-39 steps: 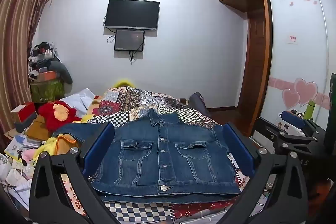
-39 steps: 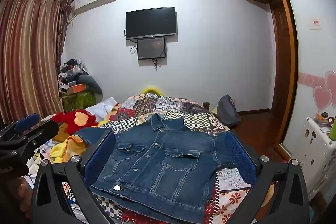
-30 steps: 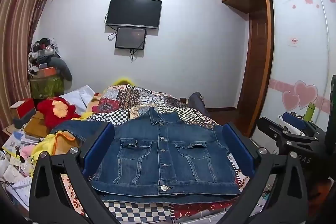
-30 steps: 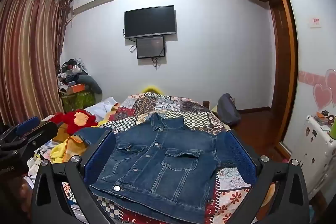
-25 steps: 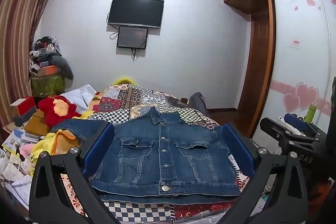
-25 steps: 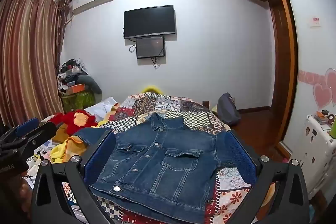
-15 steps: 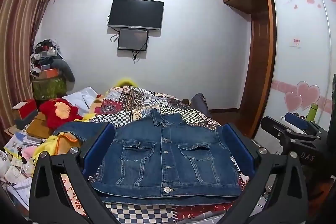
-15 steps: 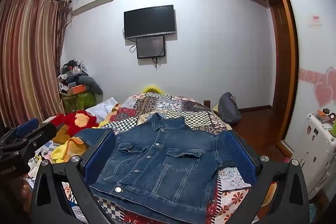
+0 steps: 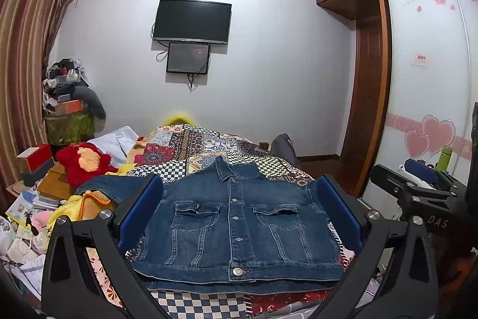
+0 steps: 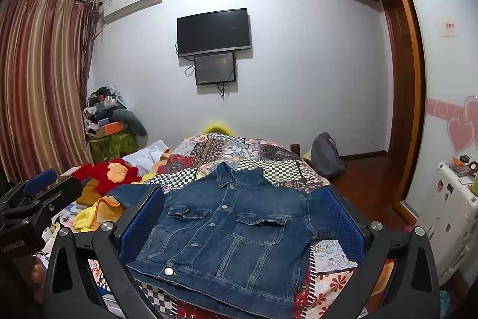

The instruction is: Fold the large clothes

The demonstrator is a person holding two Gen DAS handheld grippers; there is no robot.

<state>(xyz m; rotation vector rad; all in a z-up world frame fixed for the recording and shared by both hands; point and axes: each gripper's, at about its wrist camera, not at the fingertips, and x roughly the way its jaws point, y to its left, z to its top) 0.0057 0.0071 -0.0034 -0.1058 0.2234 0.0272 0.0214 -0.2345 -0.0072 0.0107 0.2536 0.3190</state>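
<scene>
A blue denim jacket (image 9: 236,223) lies front up and buttoned on the patchwork bedspread (image 9: 209,145), collar toward the far wall. One sleeve (image 9: 110,189) stretches off to the left. My left gripper (image 9: 239,214) hovers above the near hem, open, with its blue pads (image 9: 140,211) wide apart and nothing between them. In the right wrist view the same jacket (image 10: 230,232) lies at a slight angle, and my right gripper (image 10: 239,217) is open and empty over it. Each gripper shows at the edge of the other's view.
A red plush toy (image 9: 85,162), yellow cloth (image 9: 71,208), books and boxes crowd the bed's left side. A dark bag (image 10: 327,154) leans at the bed's far right corner. A white cabinet (image 10: 451,217) and sliding wardrobe doors (image 9: 427,97) stand to the right.
Both cameras have drifted slightly, tilting up a little. The jacket has not moved, and both grippers have stayed open.
</scene>
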